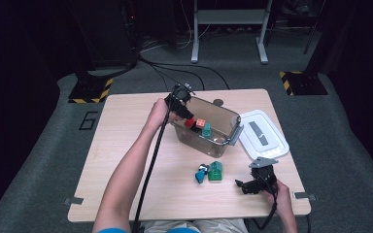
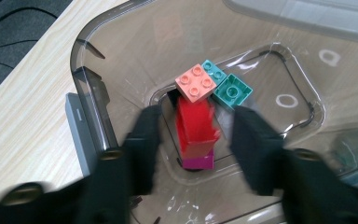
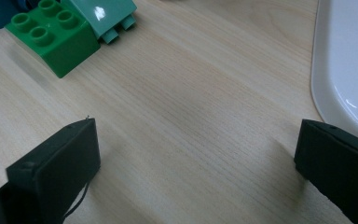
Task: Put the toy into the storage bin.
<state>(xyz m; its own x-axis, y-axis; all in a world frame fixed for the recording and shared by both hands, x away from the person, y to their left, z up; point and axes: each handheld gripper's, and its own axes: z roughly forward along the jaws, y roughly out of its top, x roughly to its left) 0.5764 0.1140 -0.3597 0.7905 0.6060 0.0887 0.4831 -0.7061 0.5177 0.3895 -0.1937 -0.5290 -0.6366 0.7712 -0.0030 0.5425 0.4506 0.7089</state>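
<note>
1. The left tool (image 1: 182,99) reaches over the far left rim of the clear smoky bin (image 1: 227,118), which stands at the middle of the wooden surface (image 1: 126,160), towards its far side.
2. In the left gripper view that tool (image 2: 195,135) has its jaws partly spread, a gap on each side of the red brick (image 2: 194,125) between them. The pads do not press on the brick, which looks blurred.
3. The red brick sits on a magenta brick (image 2: 199,162) on the bin floor, at the bin's left end in the high view.
4. Just past it in the same view lie a salmon four-stud brick (image 2: 196,83) and a teal brick (image 2: 232,91), both touching or nearly touching the red one; I cannot tell which.
5. The right tool (image 1: 250,184) rests low at the near right of the surface, its jaws pointing left.
6. In the right gripper view its jaws stand wide apart with only bare wood between them; it (image 3: 193,163) holds nothing.
7. Left of it on the surface lie a green brick (image 3: 51,33) and a paler green piece (image 3: 105,14), close together.
8. The white lid (image 1: 262,133) lies flat just to the right of the bin.
</note>
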